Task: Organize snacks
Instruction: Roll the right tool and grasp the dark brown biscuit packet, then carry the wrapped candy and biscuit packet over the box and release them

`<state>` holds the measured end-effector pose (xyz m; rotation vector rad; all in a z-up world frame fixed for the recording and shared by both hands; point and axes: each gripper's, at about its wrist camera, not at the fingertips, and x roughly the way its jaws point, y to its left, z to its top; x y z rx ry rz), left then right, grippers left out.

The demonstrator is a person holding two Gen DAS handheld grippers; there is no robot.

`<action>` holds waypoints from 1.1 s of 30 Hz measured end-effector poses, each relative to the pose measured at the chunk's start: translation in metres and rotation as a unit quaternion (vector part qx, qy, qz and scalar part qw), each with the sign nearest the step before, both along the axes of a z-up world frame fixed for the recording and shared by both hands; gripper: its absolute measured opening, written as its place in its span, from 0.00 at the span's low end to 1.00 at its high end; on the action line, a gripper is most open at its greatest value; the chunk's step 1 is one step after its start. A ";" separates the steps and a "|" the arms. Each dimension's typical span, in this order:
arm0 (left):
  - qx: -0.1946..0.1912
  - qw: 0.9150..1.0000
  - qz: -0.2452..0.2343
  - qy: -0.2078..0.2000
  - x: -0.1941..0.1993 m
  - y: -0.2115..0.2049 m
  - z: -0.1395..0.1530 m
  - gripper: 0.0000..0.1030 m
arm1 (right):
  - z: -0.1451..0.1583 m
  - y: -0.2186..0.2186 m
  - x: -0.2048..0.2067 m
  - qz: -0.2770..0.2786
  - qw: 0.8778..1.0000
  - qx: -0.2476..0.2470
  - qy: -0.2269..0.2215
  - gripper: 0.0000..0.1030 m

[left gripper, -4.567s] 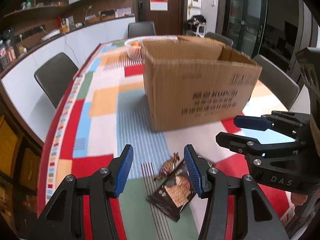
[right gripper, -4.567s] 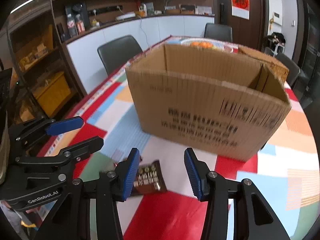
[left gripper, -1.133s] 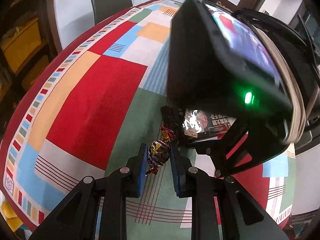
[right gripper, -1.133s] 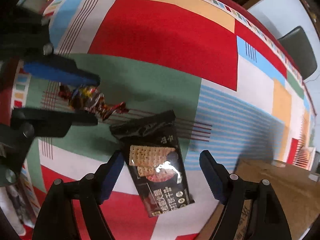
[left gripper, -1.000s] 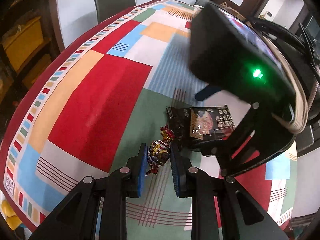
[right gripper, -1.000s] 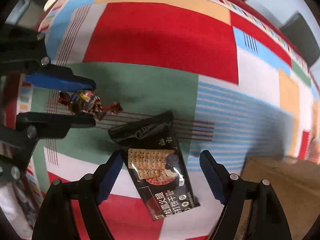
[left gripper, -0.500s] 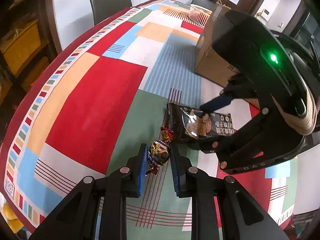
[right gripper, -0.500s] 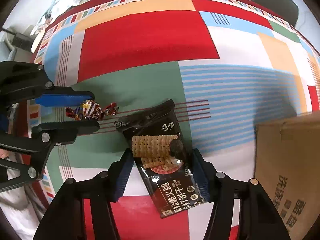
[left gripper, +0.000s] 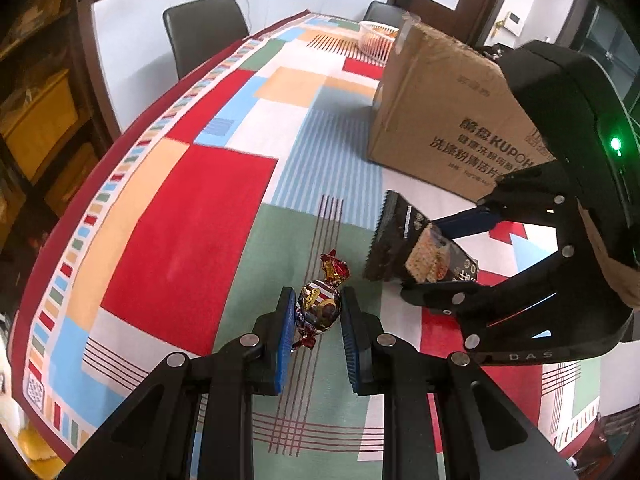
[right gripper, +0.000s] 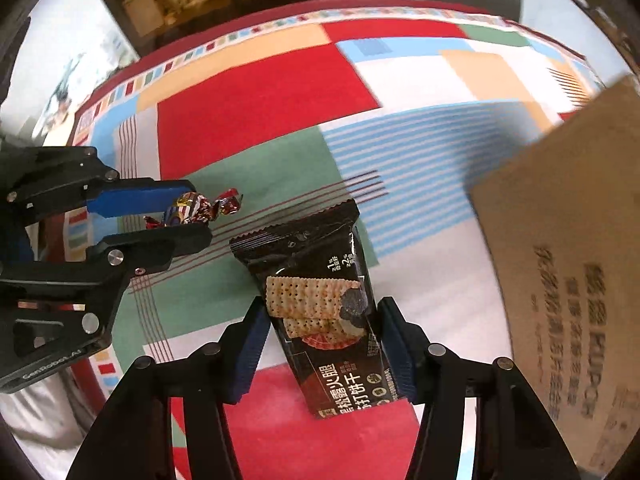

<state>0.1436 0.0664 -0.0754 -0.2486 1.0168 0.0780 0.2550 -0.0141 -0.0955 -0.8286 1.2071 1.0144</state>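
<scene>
I see a foil-wrapped candy (left gripper: pixel 318 307) and a black cracker packet (right gripper: pixel 324 300) lifted side by side near the tablecloth's (left gripper: pixel 188 216) edge.

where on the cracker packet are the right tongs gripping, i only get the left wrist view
Observer: The right tongs pinch the cracker packet across its width, about midway along, one pad on each long edge.
Operator: which way is it facing
Observer: The printed front faces the right wrist camera, cracker picture up, and the crimped end points away from the tongs, toward the candy.
Operator: how does the box sit from there
Observer: The cardboard box stands just to the packet's right, apart from it. Only its printed side shows there, not the opening.
</scene>
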 end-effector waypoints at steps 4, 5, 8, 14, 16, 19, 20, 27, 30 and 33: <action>0.009 1.000 -0.011 -0.014 0.001 -0.007 0.009 0.22 | 0.013 -0.023 0.000 -0.027 0.999 0.012 -0.033 0.53; 0.009 1.000 -0.016 -0.016 0.002 -0.010 0.011 0.22 | 0.016 -0.027 -0.003 -0.034 0.999 0.016 -0.036 0.53; 0.014 0.999 -0.026 -0.025 0.004 -0.015 0.018 0.22 | 0.028 -0.044 -0.002 -0.061 0.997 0.036 -0.043 0.53; 0.022 0.998 -0.044 -0.046 0.011 -0.026 0.032 0.22 | 0.052 -0.059 -0.016 -0.110 0.989 0.074 -0.065 0.50; 0.022 0.997 -0.049 -0.051 0.012 -0.029 0.035 0.22 | 0.054 -0.062 -0.017 -0.126 0.986 0.088 -0.072 0.49; 0.029 0.996 -0.057 -0.061 0.014 -0.035 0.041 0.22 | 0.059 -0.071 -0.018 -0.153 0.980 0.105 -0.075 0.49; 0.030 0.996 -0.059 -0.063 0.014 -0.037 0.043 0.22 | 0.060 -0.072 -0.018 -0.159 0.978 0.110 -0.076 0.48; 0.037 0.993 -0.078 -0.080 0.018 -0.050 0.053 0.22 | 0.073 -0.094 -0.025 -0.207 0.963 0.146 -0.094 0.48; 0.039 0.992 -0.084 -0.088 0.019 -0.053 0.058 0.22 | 0.079 -0.100 -0.027 -0.224 0.956 0.155 -0.107 0.48; 0.040 0.990 -0.091 -0.098 0.021 -0.057 0.064 0.22 | 0.085 -0.106 -0.029 -0.242 0.949 0.163 -0.118 0.48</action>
